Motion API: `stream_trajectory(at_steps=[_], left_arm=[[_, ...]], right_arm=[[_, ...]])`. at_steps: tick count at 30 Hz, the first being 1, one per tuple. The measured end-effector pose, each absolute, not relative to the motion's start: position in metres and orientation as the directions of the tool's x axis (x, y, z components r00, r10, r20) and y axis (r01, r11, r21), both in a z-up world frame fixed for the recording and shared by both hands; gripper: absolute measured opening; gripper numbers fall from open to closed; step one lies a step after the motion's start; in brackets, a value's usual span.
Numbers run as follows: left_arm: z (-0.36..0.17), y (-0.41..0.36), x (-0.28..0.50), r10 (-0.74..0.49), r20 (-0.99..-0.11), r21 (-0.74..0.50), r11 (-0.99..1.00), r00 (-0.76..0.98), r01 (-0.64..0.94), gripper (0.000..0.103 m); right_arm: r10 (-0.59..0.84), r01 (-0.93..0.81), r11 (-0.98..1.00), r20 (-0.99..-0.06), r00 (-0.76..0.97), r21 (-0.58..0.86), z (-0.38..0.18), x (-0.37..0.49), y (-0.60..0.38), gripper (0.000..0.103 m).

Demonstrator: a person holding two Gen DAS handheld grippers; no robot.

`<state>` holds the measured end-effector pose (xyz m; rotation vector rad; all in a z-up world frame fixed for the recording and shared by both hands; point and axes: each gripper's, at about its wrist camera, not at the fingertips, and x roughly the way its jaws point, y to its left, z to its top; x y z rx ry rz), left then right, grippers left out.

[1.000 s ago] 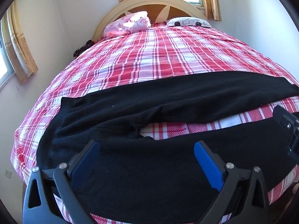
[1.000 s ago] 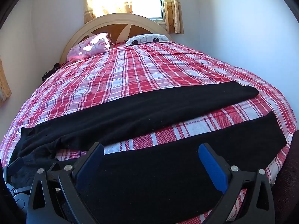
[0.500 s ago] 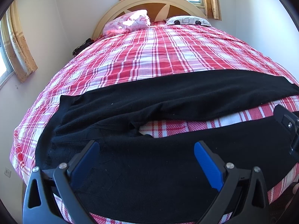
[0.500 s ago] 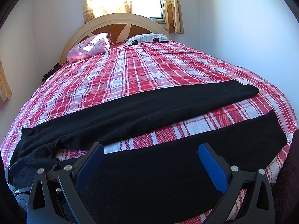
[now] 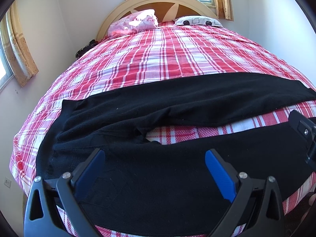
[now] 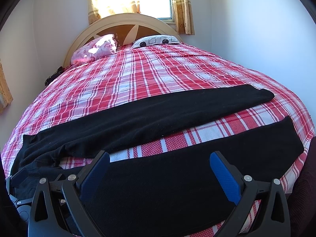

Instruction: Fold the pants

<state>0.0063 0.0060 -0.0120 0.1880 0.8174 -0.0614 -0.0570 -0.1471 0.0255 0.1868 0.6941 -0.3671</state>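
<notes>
Black pants (image 5: 158,169) lie spread across the near end of the bed, waist to the left, the two legs running right with a strip of bedspread between them. They also show in the right wrist view (image 6: 177,181). My left gripper (image 5: 155,158) is open and empty, hovering over the near leg close to the crotch. My right gripper (image 6: 160,160) is open and empty over the near leg further right. Part of the right gripper (image 5: 304,130) shows at the right edge of the left wrist view; the left gripper's body (image 6: 17,189) shows low left in the right wrist view.
The bed has a red and white plaid bedspread (image 5: 177,55). A pink pillow (image 5: 134,22) and a white patterned pillow (image 5: 197,20) lie by the curved headboard (image 6: 122,22). Walls flank both sides, with curtained windows behind and to the left.
Both views have shifted very slightly forward over the pants. The pants have not moved and both grippers stay open.
</notes>
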Motion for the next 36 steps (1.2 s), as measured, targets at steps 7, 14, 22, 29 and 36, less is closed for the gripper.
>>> stream_trajectory(at_steps=[7,14,22,29,36], left_arm=[[-0.0131,0.0056,0.0058,0.017,-0.733,0.139,0.982,0.68,0.126,0.103],[-0.0131,0.0056,0.0059,0.018,-0.732,0.142,0.982,0.681,0.126,0.103],[-0.0146,0.0069,0.0046,0.016,-0.734,0.137,0.983,0.679,0.125,0.103],[-0.0154,0.0077,0.0049,0.014,-0.735,0.136,0.983,0.678,0.127,0.103],[-0.0158,0.0109,0.0051,0.013,-0.74,0.129,0.984,0.673,0.123,0.103]], right_arm=[[-0.265,0.387,0.921,-0.655,0.708,0.046,0.025,-0.0575,-0.1452,0.102],[-0.263,0.386,0.921,-0.656,0.708,0.047,0.025,-0.0572,-0.1456,0.102],[-0.264,0.386,0.921,-0.655,0.708,0.047,0.0252,-0.057,-0.1447,0.102],[-0.262,0.385,0.922,-0.654,0.709,0.048,0.0253,-0.0571,-0.1433,0.102],[-0.261,0.38,0.924,-0.653,0.711,0.044,0.0261,-0.0569,-0.1411,0.102]])
